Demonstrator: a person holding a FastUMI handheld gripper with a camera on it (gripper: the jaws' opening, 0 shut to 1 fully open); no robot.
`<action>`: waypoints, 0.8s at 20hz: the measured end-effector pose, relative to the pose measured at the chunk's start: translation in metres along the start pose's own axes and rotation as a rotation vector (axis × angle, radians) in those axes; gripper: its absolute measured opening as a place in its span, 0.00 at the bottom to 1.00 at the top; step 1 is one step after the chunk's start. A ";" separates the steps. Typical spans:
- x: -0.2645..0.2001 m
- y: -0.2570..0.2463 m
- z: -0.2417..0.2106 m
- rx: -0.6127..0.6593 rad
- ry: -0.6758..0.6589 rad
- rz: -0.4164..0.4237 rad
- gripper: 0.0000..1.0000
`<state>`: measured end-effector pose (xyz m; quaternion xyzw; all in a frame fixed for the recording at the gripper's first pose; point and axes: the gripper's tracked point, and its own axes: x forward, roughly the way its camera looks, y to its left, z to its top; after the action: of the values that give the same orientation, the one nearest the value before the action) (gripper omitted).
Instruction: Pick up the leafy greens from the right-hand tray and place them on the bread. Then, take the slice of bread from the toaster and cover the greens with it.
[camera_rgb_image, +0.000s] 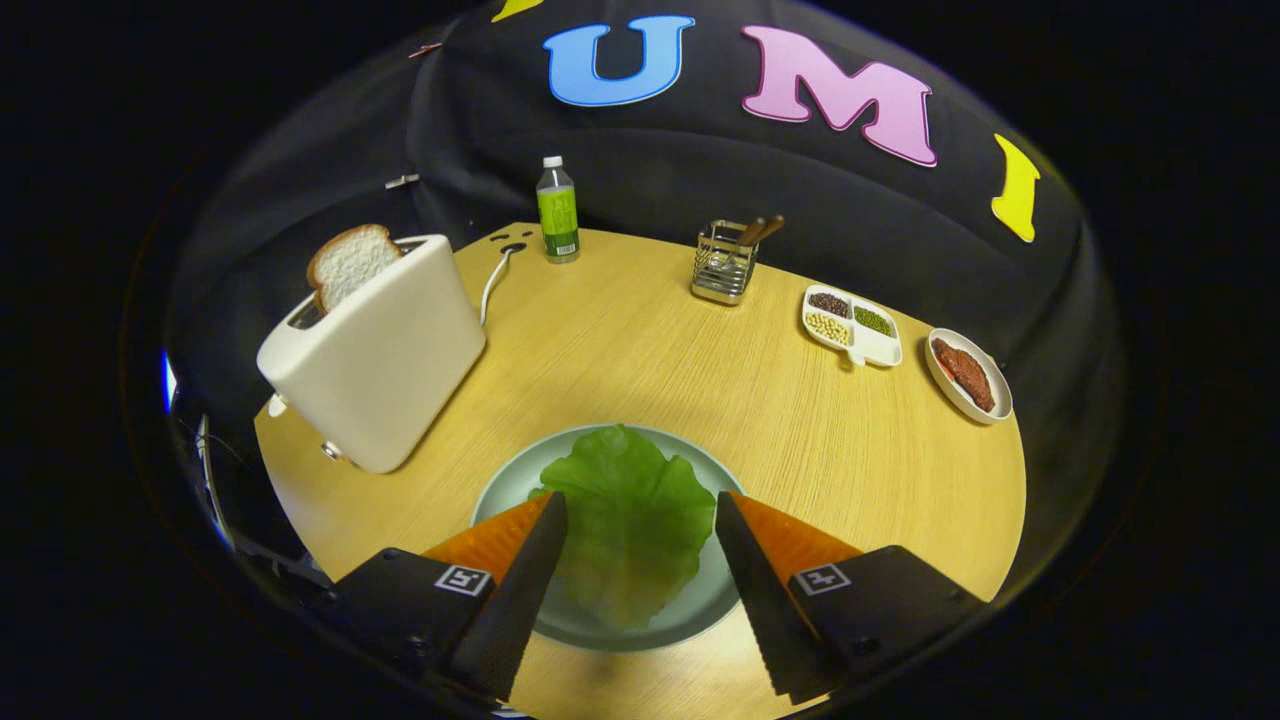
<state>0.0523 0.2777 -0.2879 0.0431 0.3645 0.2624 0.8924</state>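
Note:
A green lettuce leaf (628, 520) lies on a pale green plate (510, 490), covering whatever is beneath it. My gripper (640, 505) hovers over the plate, open, its two fingers on either side of the leaf without pressing on it. A white toaster (380, 350) stands to the left beyond the fingers, with a slice of bread (350, 262) sticking up out of its slot.
At the table's far side stand a green-labelled bottle (558, 212) and a wire utensil holder (724, 262). Far right are a divided dish of beans (852, 326) and a white dish with meat (968, 374). The toaster's cord (494, 280) runs back.

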 end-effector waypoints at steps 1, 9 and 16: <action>-0.006 0.001 0.008 0.016 -0.026 0.006 0.96; -0.070 0.037 0.108 0.043 -0.251 0.087 0.99; -0.086 0.123 0.185 0.082 -0.335 0.226 0.99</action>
<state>0.0716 0.3614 -0.0655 0.1630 0.2144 0.3347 0.9030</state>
